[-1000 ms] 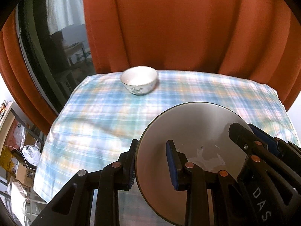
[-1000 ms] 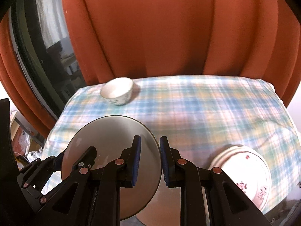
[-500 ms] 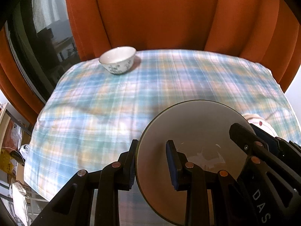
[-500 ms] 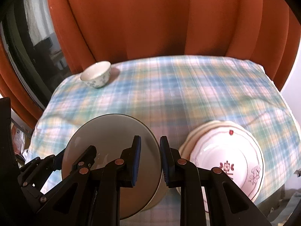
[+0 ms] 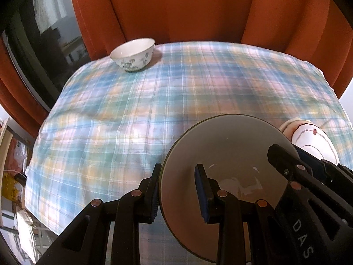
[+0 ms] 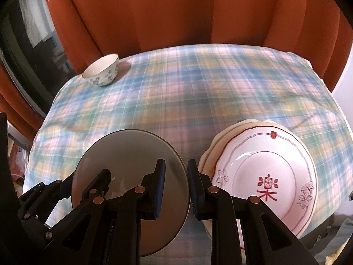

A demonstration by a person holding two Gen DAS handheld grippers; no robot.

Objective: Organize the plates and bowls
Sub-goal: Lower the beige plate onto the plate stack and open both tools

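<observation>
A grey plate (image 5: 227,152) (image 6: 130,154) is held above the checked tablecloth by both grippers. My left gripper (image 5: 177,190) is shut on its left rim; it also shows in the right wrist view (image 6: 88,183). My right gripper (image 6: 175,185) is shut on its right rim and shows in the left wrist view (image 5: 284,154). A stack of white plates with red flower patterns (image 6: 262,176) (image 5: 308,137) lies just right of the grey plate. A small white bowl with blue flowers (image 5: 133,54) (image 6: 102,69) stands at the far left.
The checked tablecloth (image 6: 198,92) covers the table. Orange curtains (image 6: 176,11) hang close behind it. A dark window (image 5: 44,44) is at the left. Clutter lies on the floor beyond the table's left edge (image 5: 15,176).
Both grippers have moved back and up with the grey plate. The bowl now looks farther away, and more of the patterned plate stack has come into view at the right.
</observation>
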